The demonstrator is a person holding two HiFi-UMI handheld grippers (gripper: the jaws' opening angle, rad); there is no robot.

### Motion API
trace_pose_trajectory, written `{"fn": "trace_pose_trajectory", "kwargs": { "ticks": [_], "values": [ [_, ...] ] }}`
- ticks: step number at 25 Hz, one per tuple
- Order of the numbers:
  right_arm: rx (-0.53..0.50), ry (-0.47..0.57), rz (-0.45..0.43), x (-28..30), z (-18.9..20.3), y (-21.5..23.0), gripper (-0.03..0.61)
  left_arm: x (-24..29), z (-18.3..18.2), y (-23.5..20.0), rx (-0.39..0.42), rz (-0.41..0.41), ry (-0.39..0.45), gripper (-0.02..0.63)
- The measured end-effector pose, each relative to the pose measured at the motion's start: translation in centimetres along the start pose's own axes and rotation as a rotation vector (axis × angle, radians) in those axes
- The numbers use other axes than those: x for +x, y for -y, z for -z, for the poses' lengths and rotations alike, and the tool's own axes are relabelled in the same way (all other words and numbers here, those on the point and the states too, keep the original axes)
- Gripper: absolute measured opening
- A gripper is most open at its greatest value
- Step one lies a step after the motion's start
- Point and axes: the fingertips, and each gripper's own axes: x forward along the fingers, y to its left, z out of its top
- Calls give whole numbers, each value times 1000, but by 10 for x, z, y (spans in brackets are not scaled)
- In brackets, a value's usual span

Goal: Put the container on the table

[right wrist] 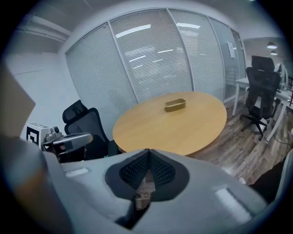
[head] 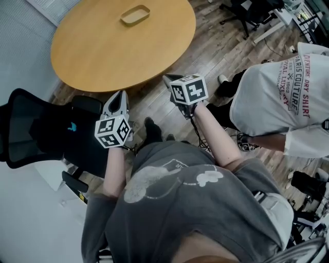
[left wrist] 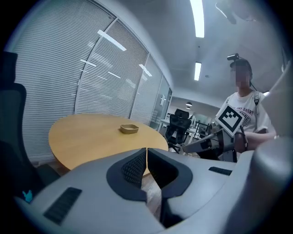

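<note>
A shallow tan container (head: 135, 15) rests on the far side of the round wooden table (head: 97, 51); it also shows in the left gripper view (left wrist: 129, 128) and the right gripper view (right wrist: 175, 104). My left gripper (head: 122, 95) hovers off the table's near edge, jaws shut, nothing between them (left wrist: 146, 151). Off the same edge, further right, my right gripper (head: 167, 79) has its jaws closed and empty (right wrist: 147, 151). Both point toward the table, far short of the container.
A black office chair (head: 46, 128) stands at my left beside the table. A person in a white printed shirt (head: 288, 92) is at my right. More chairs and a desk (head: 257, 15) sit at the back right. Window blinds (right wrist: 151, 64) lie beyond the table.
</note>
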Motion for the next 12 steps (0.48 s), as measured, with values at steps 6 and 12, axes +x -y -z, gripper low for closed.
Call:
{"fn": "trace_pose_trajectory", "kwargs": {
  "ticks": [6,12],
  "values": [
    [-35,-5,-17,-18,25,-18,-2,-30,11,14,10,-24,18,6],
    [-45,-22,-32,-36,53,-29,-2,-54,24,32,8,-34,25,6]
  ]
}}
